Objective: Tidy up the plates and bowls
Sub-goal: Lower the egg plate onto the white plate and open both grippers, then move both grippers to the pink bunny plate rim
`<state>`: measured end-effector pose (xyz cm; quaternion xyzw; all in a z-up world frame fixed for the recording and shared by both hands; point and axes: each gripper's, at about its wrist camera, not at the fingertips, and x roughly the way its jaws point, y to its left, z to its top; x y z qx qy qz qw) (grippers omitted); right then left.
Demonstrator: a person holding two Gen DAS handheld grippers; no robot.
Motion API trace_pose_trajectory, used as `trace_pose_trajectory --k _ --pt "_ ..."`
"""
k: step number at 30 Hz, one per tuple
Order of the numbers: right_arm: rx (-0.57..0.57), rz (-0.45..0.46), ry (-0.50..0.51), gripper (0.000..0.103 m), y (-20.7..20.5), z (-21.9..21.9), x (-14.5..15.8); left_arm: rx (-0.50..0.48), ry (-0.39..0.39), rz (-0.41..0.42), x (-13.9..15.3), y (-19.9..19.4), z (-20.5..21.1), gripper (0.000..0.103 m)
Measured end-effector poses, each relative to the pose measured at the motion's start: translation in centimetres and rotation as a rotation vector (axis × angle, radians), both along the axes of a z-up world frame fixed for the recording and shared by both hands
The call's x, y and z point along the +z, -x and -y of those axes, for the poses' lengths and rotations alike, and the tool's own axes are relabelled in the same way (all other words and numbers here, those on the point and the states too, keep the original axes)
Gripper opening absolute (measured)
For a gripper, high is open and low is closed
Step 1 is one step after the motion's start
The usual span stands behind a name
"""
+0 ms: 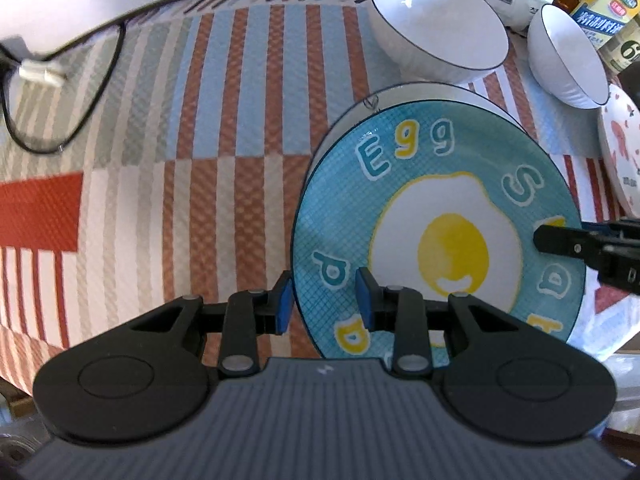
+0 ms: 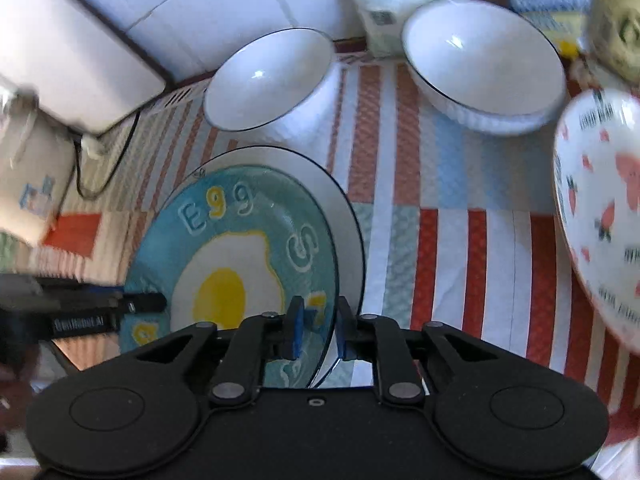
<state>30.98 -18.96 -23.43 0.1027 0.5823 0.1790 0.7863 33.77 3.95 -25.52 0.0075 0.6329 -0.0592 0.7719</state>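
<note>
Below, in the left wrist view, the left gripper [image 1: 324, 300] is seen with its jaws parted, straddling the near-left rim of the egg plate [image 1: 436, 220]; a gap shows between each blue pad and the rim, so no grip is made. The egg plate is stacked on a white plate [image 1: 472, 94], whose dark-edged rim shows along the far side. Beyond them two white bowls are set apart on the striped tablecloth [image 1: 200, 160]: the nearer bowl [image 1: 436, 28] and the farther bowl [image 1: 568, 56]. A patterned plate [image 1: 618, 156] is cut off at the right edge. The right gripper [image 1: 560, 240] enters from the right, above the egg plate's far side.

In the right wrist view, the right gripper is shown slightly parted around the near-right edge of the egg plate [image 2: 232, 264]; the pads appear clear of the rim, so nothing is held. The white plate [image 2: 340, 216] lies beneath, both bowls [image 2: 268, 76] [image 2: 480, 60] stand unstacked, and the patterned plate [image 2: 600, 216] lies well apart at right.

Progress is judged partial: two plates are stacked; the bowls and the patterned plate remain to be gathered.
</note>
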Motion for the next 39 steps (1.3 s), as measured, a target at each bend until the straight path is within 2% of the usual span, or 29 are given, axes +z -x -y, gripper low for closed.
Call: trace_pose_trajectory --k 3,10,18,23,27,29,31,34,39 --pt "0.026 0.037 0.049 0.025 -0.3 -0.8 0.2 -0.011 -0.005 -0.007 -0.2 -0.7 -0.1 0.031" --pt "0.016 0.038 0.066 0.028 -1.1 -1.0 0.3 -0.013 -0.023 -0.031 -0.4 -1.3 0.0 0.031" --pt "-0.062 0.007 0.040 0.047 -0.8 -1.5 0.9 -0.019 -0.037 -0.017 -0.2 -0.8 0.6 0.031" --pt "-0.099 0.019 0.021 0.045 -0.4 -0.9 0.9 -0.046 -0.033 0.008 -0.2 -0.6 0.5 0.031" --pt "-0.109 0.024 0.084 0.047 0.3 -1.4 1.7 -0.041 -0.014 0.013 0.2 -0.4 0.1 0.030" --pt "-0.122 0.045 0.104 0.047 0.7 -1.1 2.3 -0.043 -0.007 0.029 0.7 -0.2 -0.1 0.031" --pt "-0.130 0.055 0.069 0.047 1.1 -0.5 2.8 -0.052 -0.006 0.048 1.4 0.1 -0.2 0.031" --pt "-0.128 0.069 0.063 0.047 1.6 0.1 3.5 -0.054 0.059 0.066 2.7 0.8 -0.6 0.033" --pt "-0.089 0.133 0.028 0.047 3.7 1.0 5.8 -0.093 0.099 0.109 5.7 2.6 -0.8 0.034"
